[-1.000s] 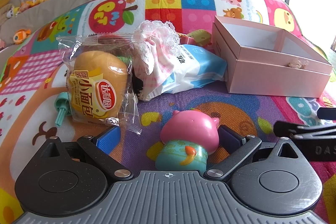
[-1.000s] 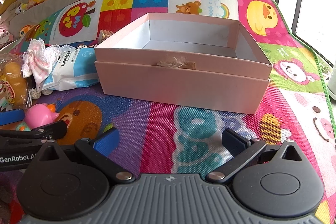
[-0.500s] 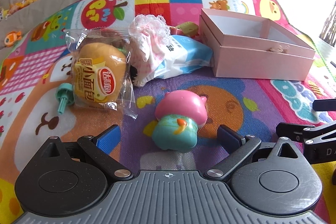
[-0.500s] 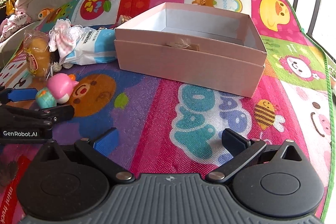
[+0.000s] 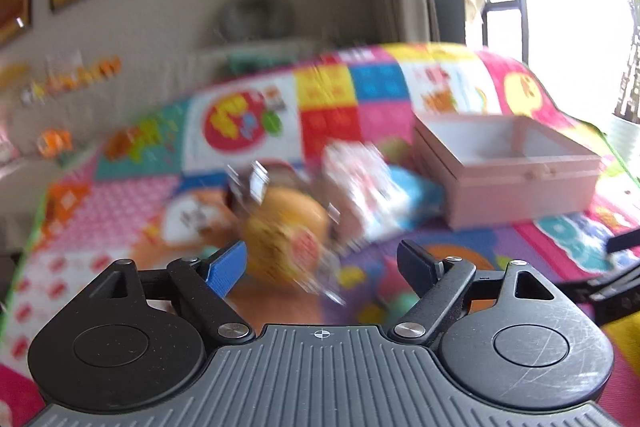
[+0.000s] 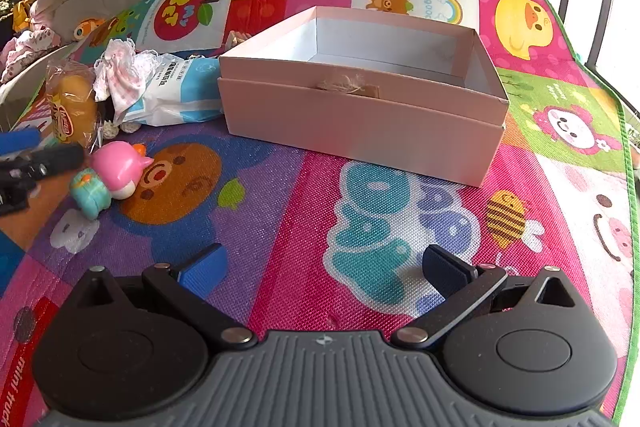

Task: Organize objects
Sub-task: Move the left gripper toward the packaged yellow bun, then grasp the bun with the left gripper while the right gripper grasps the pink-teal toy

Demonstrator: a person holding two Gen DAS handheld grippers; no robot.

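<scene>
The left wrist view is blurred by motion. My left gripper [image 5: 320, 267] hovers over the play mat with its jaws closing, and nothing is pressed between the pads. A wrapped bread bun [image 5: 286, 243] lies just beyond its fingertips. The pink and teal toy [image 6: 116, 171] lies on its side on the mat, right of the left gripper [image 6: 24, 163] seen at that view's edge. The bun [image 6: 74, 107] rests behind the toy. An open pink box [image 6: 360, 115] stands empty in the middle. My right gripper [image 6: 324, 269] is open over bare mat in front of the box.
A lacy pink cloth [image 6: 120, 75] and a blue and white packet [image 6: 176, 91] lie between the bun and the box. Soft toys [image 6: 36, 27] line the far left edge. The colourful mat [image 6: 560, 187] ends at a green border on the right.
My left gripper rose and tilted up, so the wall and pictures now show and the toy sank to the bottom of its view. Its fingers stand closer together. The right gripper barely moved.
</scene>
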